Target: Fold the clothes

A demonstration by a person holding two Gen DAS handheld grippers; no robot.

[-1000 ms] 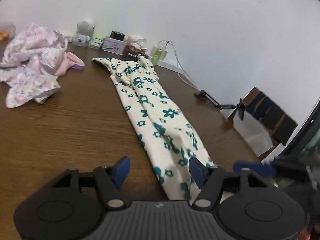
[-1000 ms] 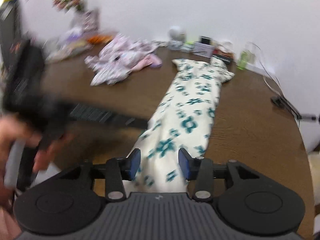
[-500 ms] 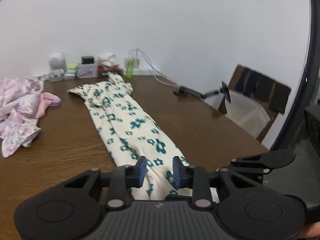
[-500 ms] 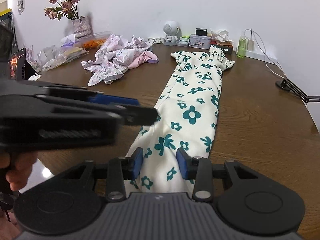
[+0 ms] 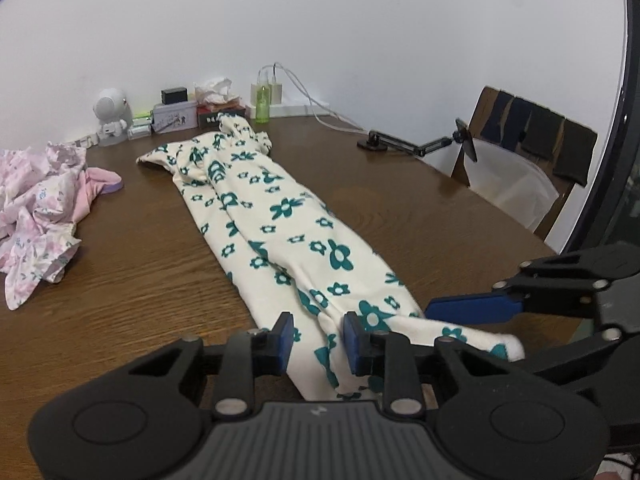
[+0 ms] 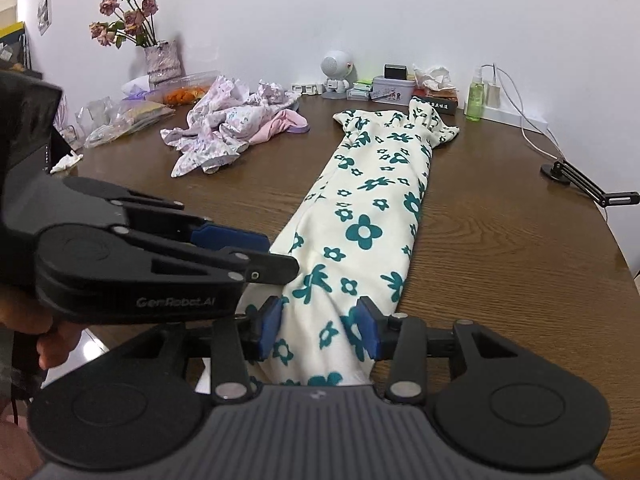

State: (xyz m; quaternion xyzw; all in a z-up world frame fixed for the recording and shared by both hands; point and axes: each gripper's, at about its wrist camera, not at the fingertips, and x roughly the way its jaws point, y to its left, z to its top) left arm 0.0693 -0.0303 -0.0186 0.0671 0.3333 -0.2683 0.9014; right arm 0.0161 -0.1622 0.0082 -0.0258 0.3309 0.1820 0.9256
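Lying lengthwise on the table (image 5: 120,280), the floral garment (image 5: 280,216) looked soft, light and floppy. Your left gripper (image 5: 318,338) and right gripper (image 6: 318,328) each stood apart around its near hem, not clamped; the hem corners suited holding.

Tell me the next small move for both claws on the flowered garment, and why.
Probably lift both ends and carry them toward the far end: the left claw and right claw each straddle the near end of the long cream garment with green flowers, lying flat.
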